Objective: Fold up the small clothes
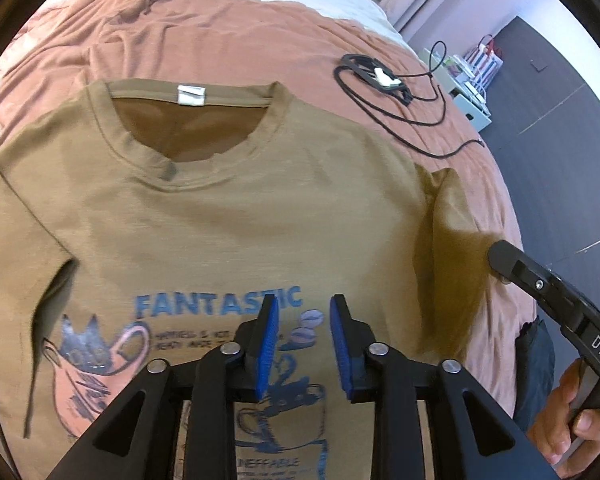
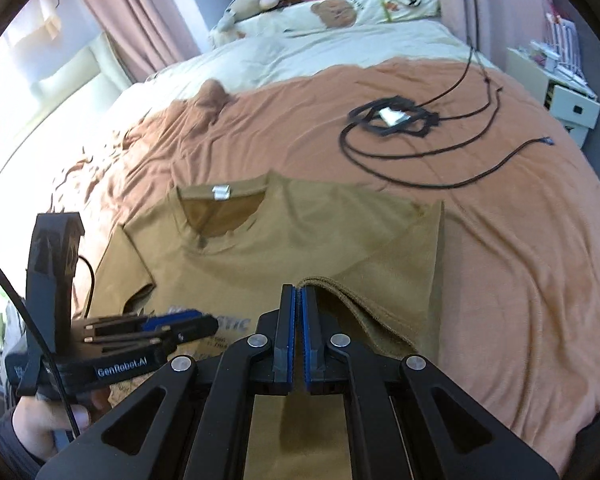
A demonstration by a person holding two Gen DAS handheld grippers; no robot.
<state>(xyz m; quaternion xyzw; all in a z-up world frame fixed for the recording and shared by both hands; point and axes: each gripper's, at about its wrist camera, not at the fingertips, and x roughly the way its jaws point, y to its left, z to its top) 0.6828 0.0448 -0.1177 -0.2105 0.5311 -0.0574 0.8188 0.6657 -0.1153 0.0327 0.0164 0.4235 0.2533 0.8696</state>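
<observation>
One black cable (image 2: 412, 148) coils on bedspread (image 2: 520, 260) beyond the T-shirt (image 2: 284, 248).

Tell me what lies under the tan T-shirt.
The tan T-shirt lies flat on a salmon-pink blanket, which shows all round it. On its right side the sleeve is folded over the body. Anything beneath the shirt itself is covered.

Tan printed T-shirt (image 1: 228, 208) lies face-up, sleeve folded inward
</observation>
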